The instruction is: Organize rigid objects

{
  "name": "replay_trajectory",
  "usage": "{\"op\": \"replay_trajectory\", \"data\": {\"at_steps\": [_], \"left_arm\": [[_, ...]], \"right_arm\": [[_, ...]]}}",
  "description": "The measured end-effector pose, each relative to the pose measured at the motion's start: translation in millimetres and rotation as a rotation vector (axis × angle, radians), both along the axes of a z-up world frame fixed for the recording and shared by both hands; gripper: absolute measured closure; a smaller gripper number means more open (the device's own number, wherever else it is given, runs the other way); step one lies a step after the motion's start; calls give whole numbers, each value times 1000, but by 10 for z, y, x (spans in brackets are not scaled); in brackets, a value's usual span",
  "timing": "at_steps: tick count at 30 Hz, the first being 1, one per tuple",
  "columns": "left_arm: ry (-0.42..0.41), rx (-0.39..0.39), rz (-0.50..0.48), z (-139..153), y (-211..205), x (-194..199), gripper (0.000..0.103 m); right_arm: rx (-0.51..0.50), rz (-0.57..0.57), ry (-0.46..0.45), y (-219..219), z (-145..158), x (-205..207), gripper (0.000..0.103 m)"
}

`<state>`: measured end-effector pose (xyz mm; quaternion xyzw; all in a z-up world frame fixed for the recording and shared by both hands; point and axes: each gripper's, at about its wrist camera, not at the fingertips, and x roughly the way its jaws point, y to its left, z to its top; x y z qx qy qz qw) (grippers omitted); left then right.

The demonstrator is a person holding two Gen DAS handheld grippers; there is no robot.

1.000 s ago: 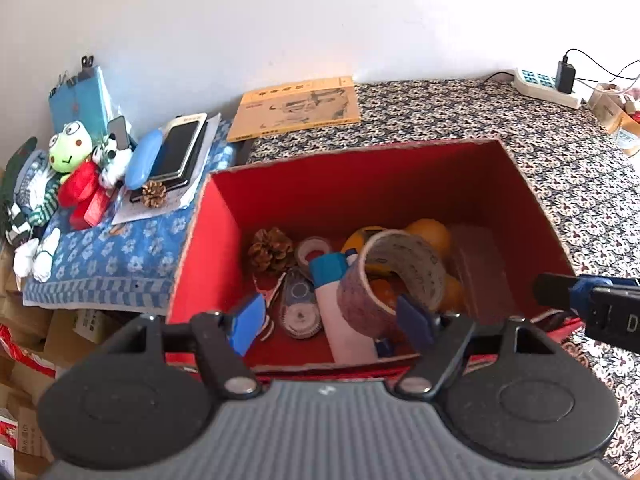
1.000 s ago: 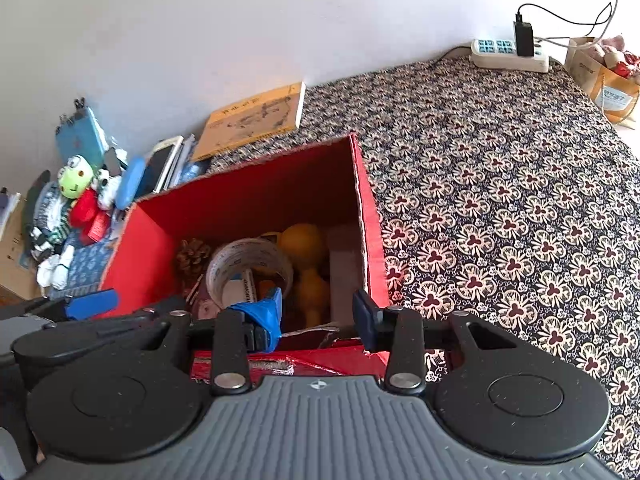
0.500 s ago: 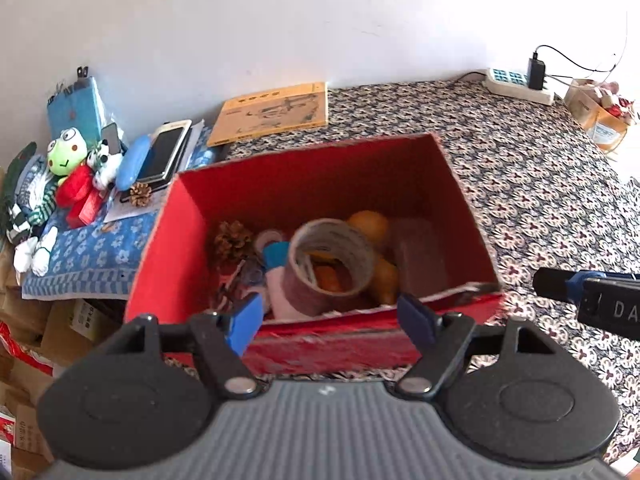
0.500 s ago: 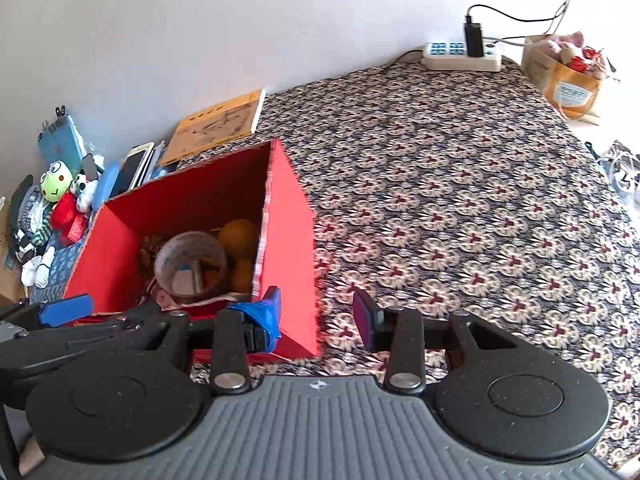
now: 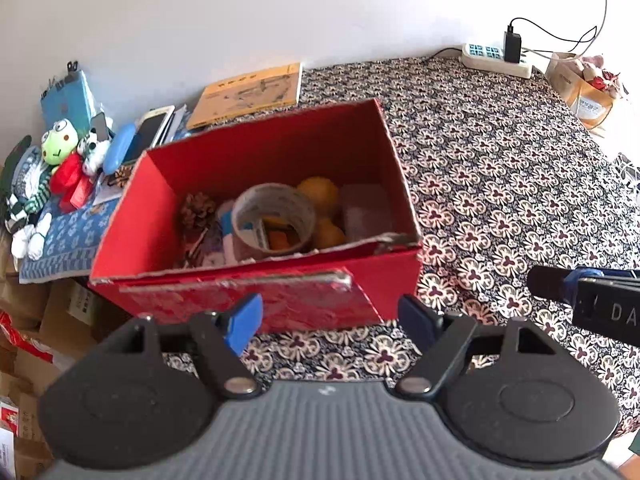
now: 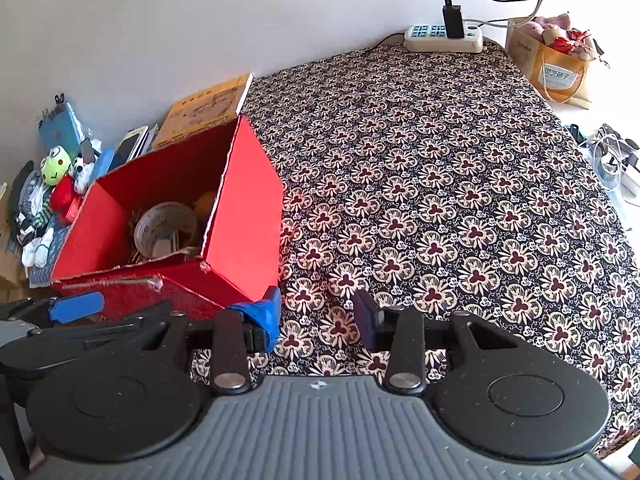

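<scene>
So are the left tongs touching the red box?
Apart. In the left wrist view the left tongs stand open in front of the red box, and patterned cloth shows between the blue fingertips and the box's bottom edge.

Red box [image 5: 168, 216], b/w floral cloth [image 6: 440, 200].

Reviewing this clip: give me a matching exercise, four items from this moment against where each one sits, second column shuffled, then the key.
Items:
1. tape roll
2. power strip
3. frog plush
4. yellow booklet

Places:
A. by the wall, at the patterned cloth's far end
B. inside the red box
C. flat behind the box
D. left of the box, on blue fabric

Pairs: 1-B, 2-A, 3-D, 4-C
</scene>
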<state>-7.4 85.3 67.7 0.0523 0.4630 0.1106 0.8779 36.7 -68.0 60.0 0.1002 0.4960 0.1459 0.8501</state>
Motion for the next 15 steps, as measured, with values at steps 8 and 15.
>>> {"op": "replay_trajectory", "data": {"at_steps": [8, 15], "left_arm": [[-2, -7, 37, -12, -10, -58, 23], [-16, 3, 68, 60, 148, -71, 22]], "right_arm": [[2, 37, 10, 33, -8, -20, 79], [18, 81, -1, 234, 69, 18, 79]]}}
